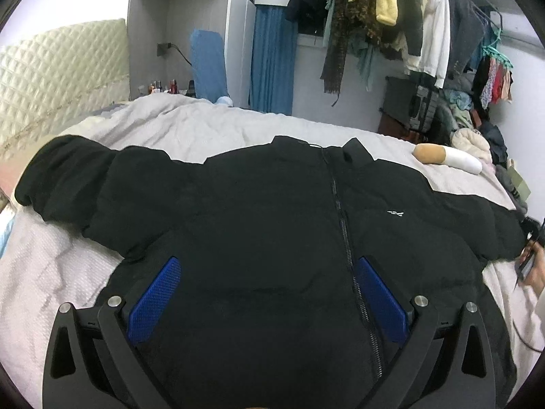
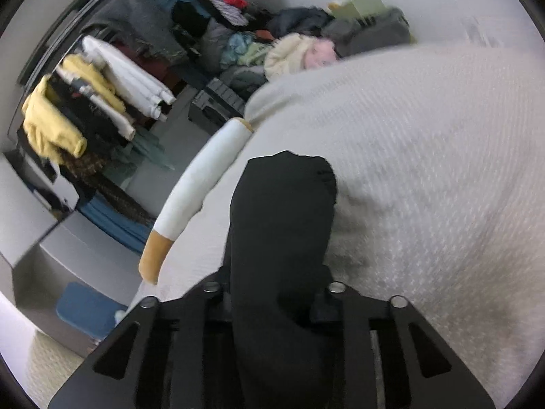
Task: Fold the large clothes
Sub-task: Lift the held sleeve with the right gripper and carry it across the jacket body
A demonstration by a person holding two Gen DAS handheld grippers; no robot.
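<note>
1. Pale grey bedding covers the bed [image 1: 204,126], with a quilted cream headboard [image 1: 64,68] at the far left and a blue curtain [image 1: 272,58] behind.
2. Spread flat on the bed, front side up, lies the black puffer jacket [image 1: 259,211]. Its collar points to the far side and its hem to the near side, so the body's long axis runs near to far along the zipper [image 1: 344,225].
3. One sleeve [image 1: 68,173] stretches out to the left, so the sleeves' line runs left to right across the bed.
4. In the left wrist view, the left tool [image 1: 269,272] hovers over the jacket's lower body with its jaws spread wide; the blue pads [image 1: 156,300] stand either side of the black cloth and nothing is gripped between them.
5. Right of the collar, a white and tan cigarette-shaped pillow [image 1: 449,158] lies on the bedding, apart from the jacket.
6. Hanging clothes [image 1: 391,17] crowd a rail at the far right.
7. In the right wrist view, the right tool [image 2: 276,289] is closed on the jacket's right sleeve cuff [image 2: 286,204], which points away from the tool over the bedding; the pillow [image 2: 194,191] lies just left of it.
</note>
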